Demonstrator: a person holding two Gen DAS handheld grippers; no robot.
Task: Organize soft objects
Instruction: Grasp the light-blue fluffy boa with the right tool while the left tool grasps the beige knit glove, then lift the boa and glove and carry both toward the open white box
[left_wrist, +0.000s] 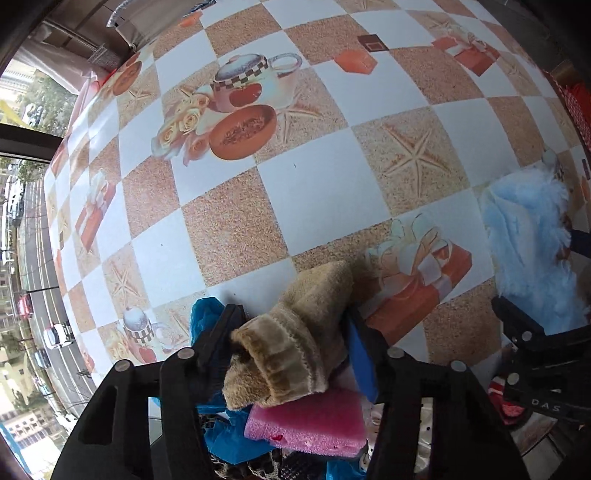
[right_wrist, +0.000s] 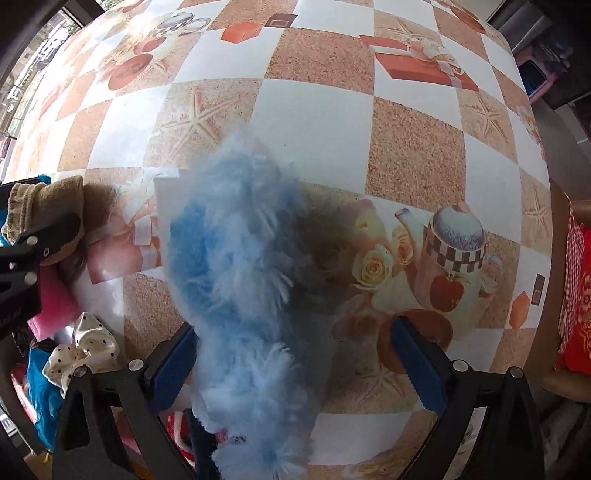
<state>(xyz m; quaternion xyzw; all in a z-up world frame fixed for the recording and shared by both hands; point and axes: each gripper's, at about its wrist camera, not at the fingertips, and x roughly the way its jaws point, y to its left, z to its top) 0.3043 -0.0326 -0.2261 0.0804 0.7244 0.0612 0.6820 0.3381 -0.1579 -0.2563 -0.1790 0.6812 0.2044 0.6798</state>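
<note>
A tan fuzzy sock (left_wrist: 299, 332) sits between the fingers of my left gripper (left_wrist: 291, 321), which is shut on its ribbed cuff; the toe end points out over the table. The right wrist view catches the same sock (right_wrist: 44, 199) at its left edge, in the left gripper's black finger (right_wrist: 51, 236). A light-blue fluffy piece (right_wrist: 240, 266) lies on the table between the wide-open fingers of my right gripper (right_wrist: 295, 328). Its left pad (right_wrist: 170, 369) brushes the fluff and the right pad (right_wrist: 417, 365) stands clear of it. That fluffy piece (left_wrist: 528, 240) also shows at the far right of the left wrist view.
Under the sock lies a heap: a pink foam sponge (left_wrist: 310, 421), blue cloth (left_wrist: 207, 314), a white dotted fabric (right_wrist: 88, 343) and a red-and-white striped item (right_wrist: 177, 432). The checked tablecloth (left_wrist: 314, 177) stretches beyond. A red cushion (right_wrist: 576, 295) sits past the right table edge.
</note>
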